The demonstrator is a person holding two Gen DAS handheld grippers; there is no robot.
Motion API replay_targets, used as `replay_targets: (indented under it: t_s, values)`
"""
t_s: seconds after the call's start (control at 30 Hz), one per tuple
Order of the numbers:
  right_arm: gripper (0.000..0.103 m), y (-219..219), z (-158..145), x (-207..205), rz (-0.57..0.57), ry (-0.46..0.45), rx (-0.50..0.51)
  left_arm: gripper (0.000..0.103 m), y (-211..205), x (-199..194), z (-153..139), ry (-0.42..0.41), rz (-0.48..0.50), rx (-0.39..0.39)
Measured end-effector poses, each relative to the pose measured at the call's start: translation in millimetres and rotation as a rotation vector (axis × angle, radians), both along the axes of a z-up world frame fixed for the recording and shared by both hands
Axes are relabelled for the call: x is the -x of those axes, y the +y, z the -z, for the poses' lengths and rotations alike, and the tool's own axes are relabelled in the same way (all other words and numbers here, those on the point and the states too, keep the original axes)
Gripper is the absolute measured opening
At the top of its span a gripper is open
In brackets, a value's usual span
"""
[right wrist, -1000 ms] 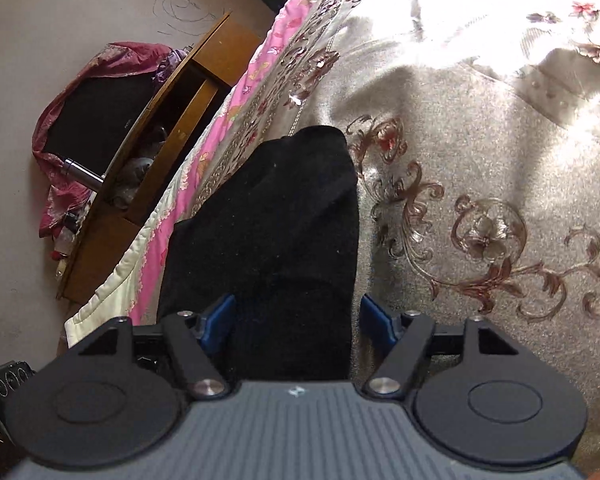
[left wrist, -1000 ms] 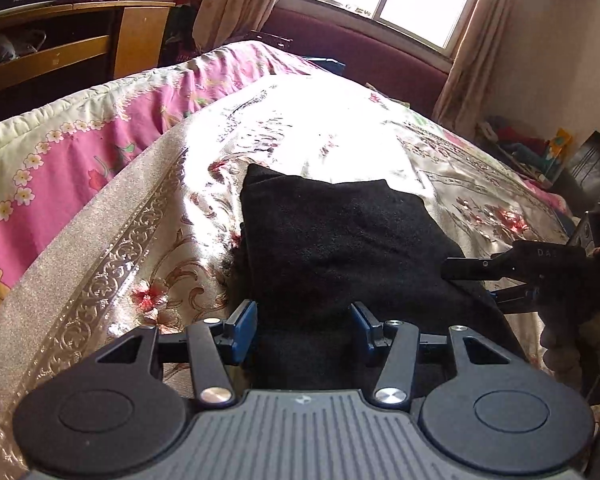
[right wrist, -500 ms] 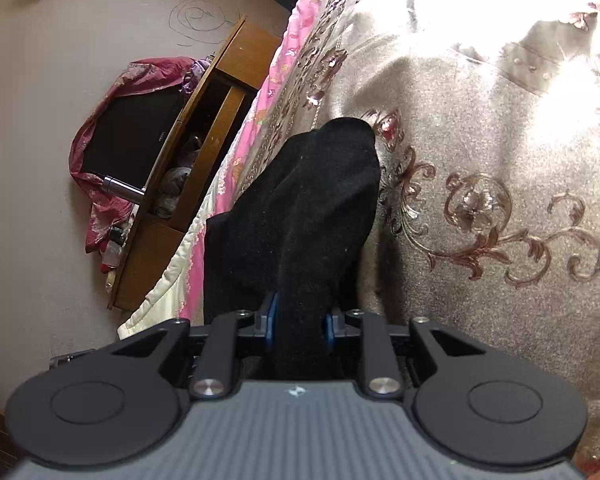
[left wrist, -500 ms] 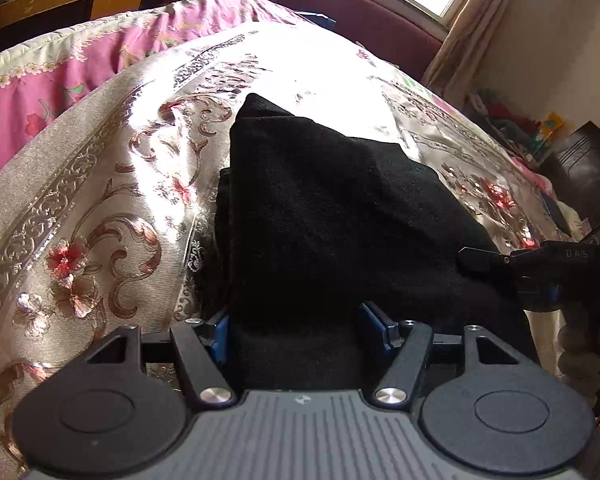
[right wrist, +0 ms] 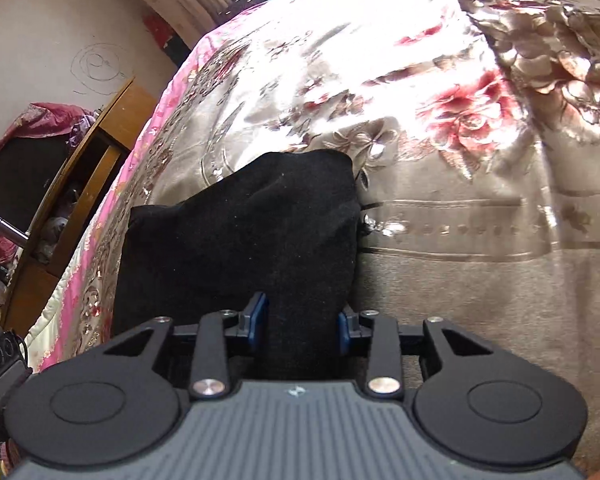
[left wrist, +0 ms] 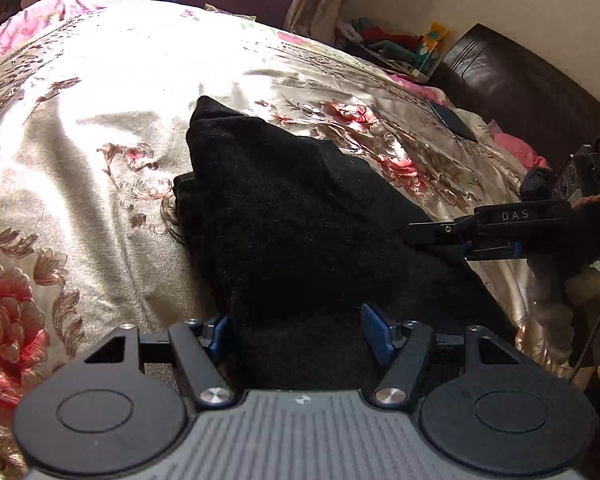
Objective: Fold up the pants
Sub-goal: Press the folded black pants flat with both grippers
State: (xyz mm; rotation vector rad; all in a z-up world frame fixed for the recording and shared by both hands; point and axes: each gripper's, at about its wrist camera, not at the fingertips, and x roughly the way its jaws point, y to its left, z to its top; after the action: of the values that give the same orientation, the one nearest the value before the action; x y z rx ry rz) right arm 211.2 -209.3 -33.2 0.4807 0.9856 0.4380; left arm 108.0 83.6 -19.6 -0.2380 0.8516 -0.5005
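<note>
Straddling the near edge of the folded black fleece pants [left wrist: 300, 216], the left claw [left wrist: 296, 332] sits low over the bed with its blue-padded fingers [left wrist: 376, 334] spread wide, one on either side of the dark cloth and not pinching it. Half a second ago it looked along the pants from farther left; now its view has swung right, so the dark headboard [left wrist: 512, 80] and a cluttered corner show beyond the claw. Left of this claw lies the shiny beige bedspread with red flowers [left wrist: 80, 168]. Ahead and to its right, the right claw [left wrist: 416, 236] comes in level from the side, seen edge-on, its tip meeting the right border of the pants.

From the right wrist camera, the right claw [right wrist: 302, 326] has its pads partly closed on a raised ridge of the pants [right wrist: 240, 232], both pads touching the fabric; the gap is wider than half a second ago, when the ridge was squeezed thin. The pants stretch away ahead of this claw on the bedspread [right wrist: 480, 240], with a pink quilt border and a wooden cabinet [right wrist: 80, 152] off to the left.
</note>
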Motion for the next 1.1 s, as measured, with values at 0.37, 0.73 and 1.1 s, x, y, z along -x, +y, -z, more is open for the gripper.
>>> replay_targets:
  t_s: [0.37,0.73,1.1]
  values:
    - [0.037,23,-23,7,0.196,-0.380,0.060,0.074,-42,-37,-47,-0.385,-0.161,-0.238]
    - [0.026,24,34,-13,0.178,-0.366,0.085,0.078,-51,-72,21,-0.356,-0.170,-0.267]
    - [0.036,21,-15,62,0.159,-0.360,0.155,0.076,-43,4,-17,-0.306,-0.214,-0.283]
